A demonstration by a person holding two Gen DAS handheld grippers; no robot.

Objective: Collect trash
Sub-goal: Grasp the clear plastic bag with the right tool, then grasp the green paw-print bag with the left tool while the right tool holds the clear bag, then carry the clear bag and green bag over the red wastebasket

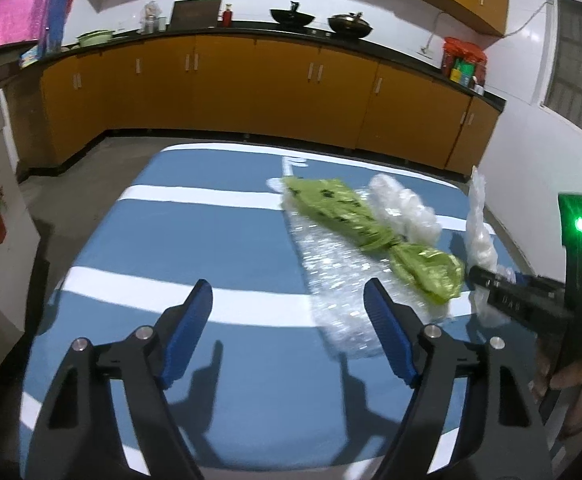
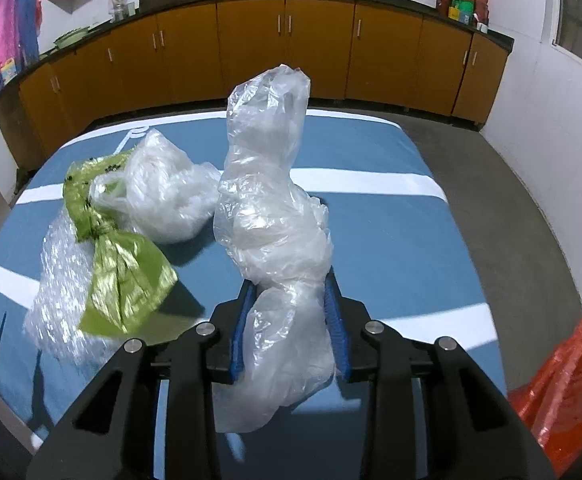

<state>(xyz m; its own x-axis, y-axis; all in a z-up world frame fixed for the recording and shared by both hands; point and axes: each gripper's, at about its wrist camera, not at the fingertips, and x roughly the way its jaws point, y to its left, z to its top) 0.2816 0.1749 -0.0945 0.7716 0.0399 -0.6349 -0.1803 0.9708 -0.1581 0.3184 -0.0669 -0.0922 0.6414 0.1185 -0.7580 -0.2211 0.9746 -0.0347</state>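
While the right gripper (image 2: 291, 320) points down over the blue table surface with white stripes (image 2: 391, 240), its blue ribbed pads stand narrow on either side of a crumpled clear plastic bag (image 2: 267, 200), and both pads press against the bag's lower folds. The bag rises upright from between the jaws, its twisted top well above the fingertips, and its loose tail spills back below them.

Left of these jaws, apart from the held bag, lie a second crumpled clear plastic bag (image 2: 163, 196), a shiny green plastic wrapper tied at its middle (image 2: 119, 260), and a sheet of clear bubble wrap (image 2: 59, 280) under the wrapper. An orange-red plastic bag (image 2: 567, 392) shows at the lower right, beyond the table edge.

The left gripper (image 1: 289, 308) stands wide, nothing between its pads. The bubble wrap's near end lies just ahead of its right finger; the green wrapper lies further ahead and to the right.
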